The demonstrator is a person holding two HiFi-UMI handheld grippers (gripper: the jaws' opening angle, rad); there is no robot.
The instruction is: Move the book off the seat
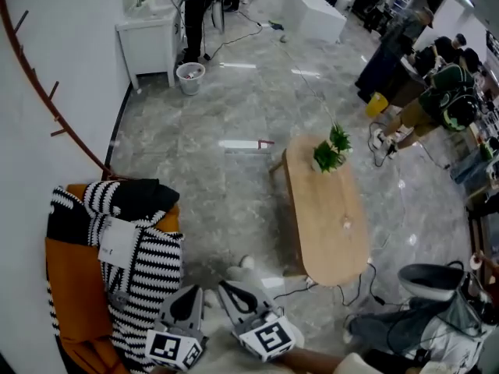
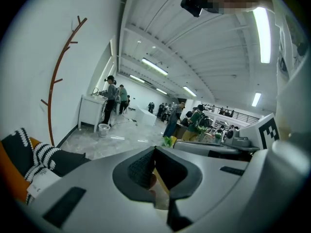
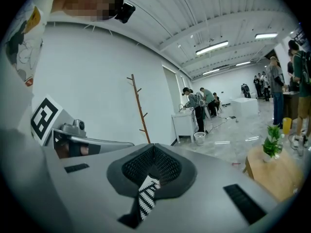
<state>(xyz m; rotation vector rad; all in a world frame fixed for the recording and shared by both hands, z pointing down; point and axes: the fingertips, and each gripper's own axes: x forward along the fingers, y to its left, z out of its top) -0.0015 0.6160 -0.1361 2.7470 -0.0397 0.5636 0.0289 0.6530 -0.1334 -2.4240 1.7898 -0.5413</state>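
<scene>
well, at the far left a brown coat rack (image 1: 47,92) curves up the white wall behind the orange armchair (image 1: 74,287). the armchair fills the lower left corner of the head view, and a black-and-white striped blanket (image 1: 152,263) is heaped over its seat and right arm, with a black cloth (image 1: 136,197) bunched at the chair's back end. the book (image 1: 117,244), flat and white, lies on top of the striped blanket, on the seat, untouched by either gripper.

just right of the armchair, near its front corner, the left gripper (image 1: 193,290) hovers with its tip pointing away from the person. its pads (image 2: 143,166) are clenched tip to tip and grip nothing; only a tan sliver shows through the slot behind them. beside it, farther from the armchair, the right gripper (image 1: 226,285) is likewise pressed closed. a strip of the striped blanket shows through the slot under its pads (image 3: 167,166), but whether it touches them i cannot tell.

well right of the armchair, across bare marble floor, stands a long wooden table (image 1: 327,224) with a small green plant (image 1: 331,150) on its far end.
</scene>
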